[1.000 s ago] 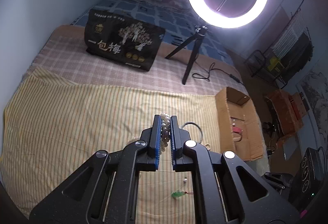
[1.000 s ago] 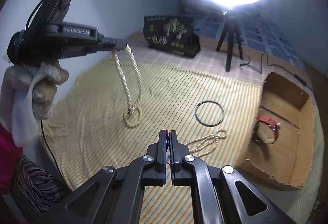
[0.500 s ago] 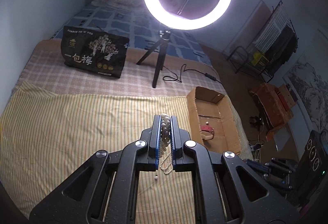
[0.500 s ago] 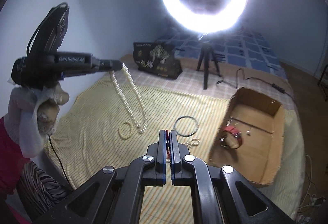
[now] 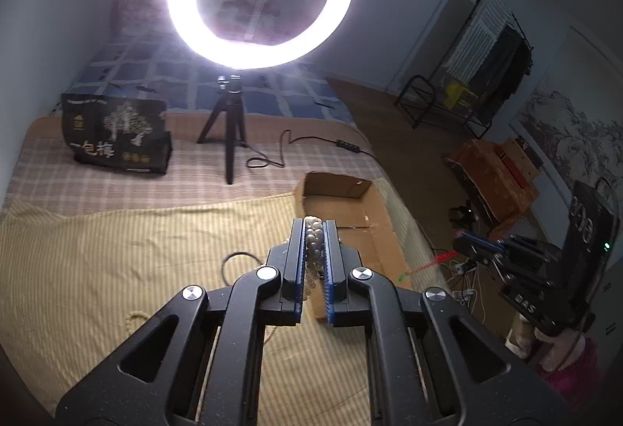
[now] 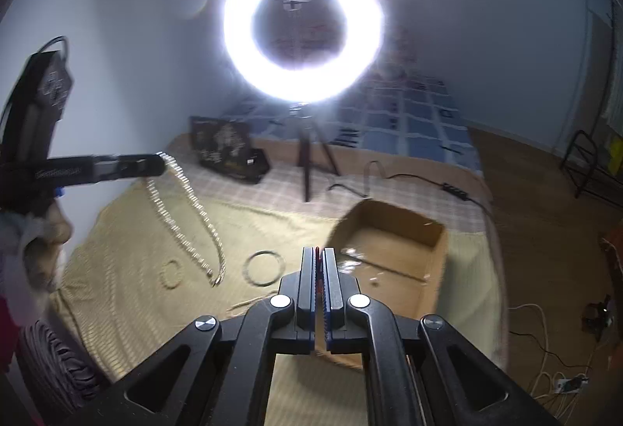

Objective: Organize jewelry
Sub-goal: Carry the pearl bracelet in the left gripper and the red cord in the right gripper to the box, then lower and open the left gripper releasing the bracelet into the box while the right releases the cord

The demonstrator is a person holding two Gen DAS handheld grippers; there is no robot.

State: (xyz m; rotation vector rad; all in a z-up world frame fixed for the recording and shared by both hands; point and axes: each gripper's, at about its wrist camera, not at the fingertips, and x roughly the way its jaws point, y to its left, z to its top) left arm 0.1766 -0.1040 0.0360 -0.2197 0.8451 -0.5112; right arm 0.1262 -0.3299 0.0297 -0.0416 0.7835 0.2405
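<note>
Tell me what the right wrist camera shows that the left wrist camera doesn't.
Only the right wrist view shows the pearl necklace dangling in a long loop from the left gripper, clear of the striped cloth, plus a small bead ring lying there. Only the left wrist view shows the beads pinched between the pads, the right gripper trailing a red cord, and a clothes rack. Both show the ring light, cardboard box, dark bangle and black bag.
</note>
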